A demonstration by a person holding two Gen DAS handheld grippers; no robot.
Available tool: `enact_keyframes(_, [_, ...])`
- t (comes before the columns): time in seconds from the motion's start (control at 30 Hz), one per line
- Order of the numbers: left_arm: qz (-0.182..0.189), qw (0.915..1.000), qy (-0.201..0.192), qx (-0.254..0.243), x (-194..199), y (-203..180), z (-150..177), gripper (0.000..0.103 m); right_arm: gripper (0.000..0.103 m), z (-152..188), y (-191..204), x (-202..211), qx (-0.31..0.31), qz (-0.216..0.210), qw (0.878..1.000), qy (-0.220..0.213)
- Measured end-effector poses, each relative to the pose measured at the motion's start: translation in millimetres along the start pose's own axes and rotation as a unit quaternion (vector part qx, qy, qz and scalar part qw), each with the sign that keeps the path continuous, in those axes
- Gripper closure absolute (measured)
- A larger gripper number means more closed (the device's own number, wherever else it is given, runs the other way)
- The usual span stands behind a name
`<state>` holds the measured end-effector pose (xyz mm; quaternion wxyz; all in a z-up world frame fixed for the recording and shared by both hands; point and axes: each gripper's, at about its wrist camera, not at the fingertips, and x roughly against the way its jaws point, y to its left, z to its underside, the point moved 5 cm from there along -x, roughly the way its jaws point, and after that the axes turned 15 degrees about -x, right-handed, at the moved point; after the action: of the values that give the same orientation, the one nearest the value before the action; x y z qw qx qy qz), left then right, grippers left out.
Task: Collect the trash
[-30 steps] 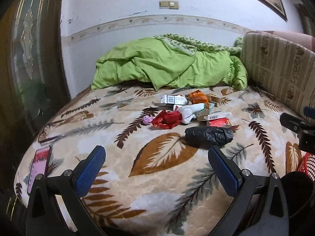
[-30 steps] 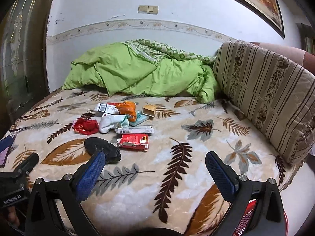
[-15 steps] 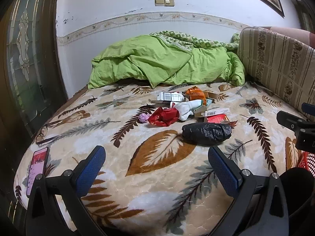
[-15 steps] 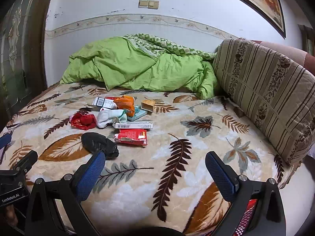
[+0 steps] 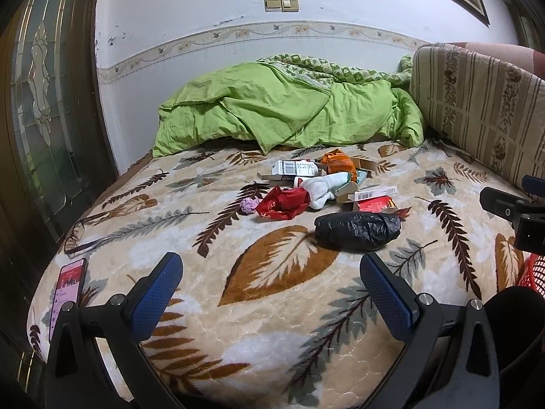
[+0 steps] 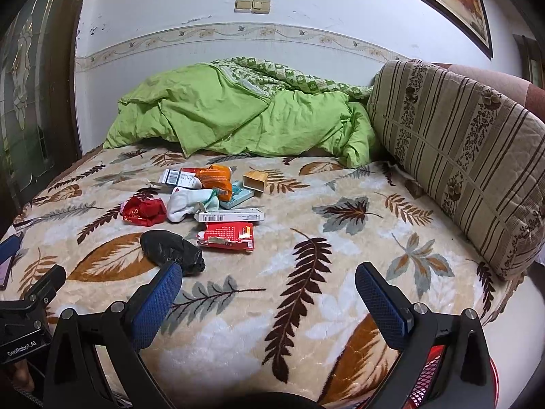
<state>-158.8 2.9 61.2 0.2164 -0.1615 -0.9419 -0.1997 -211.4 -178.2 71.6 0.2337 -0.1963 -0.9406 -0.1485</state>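
Observation:
A heap of trash lies mid-bed: a crumpled black plastic bag, a red wrapper, a white sock, an orange packet, a torn red box and white barcode boxes. My left gripper is open and empty, short of the black bag. My right gripper is open and empty, with the black bag by its left fingertip.
The bed carries a leaf-print blanket. A green duvet is bunched at the far wall. A striped cushion lines the right side. A phone lies at the left edge. A red mesh basket sits low right.
Both views have shifted slightly, tilting up and easing back from the bed. The trash lies as before and both grippers stay open.

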Motion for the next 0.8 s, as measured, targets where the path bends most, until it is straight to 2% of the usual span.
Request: enact_keyframes(0.8, [-0.003, 1.0, 0.0, -0.002, -0.9, -3.5, 0.1, 0.0, 0.001, 1.3, 0.8, -0.4, -0.001, 0.001, 1.0, 0.001])
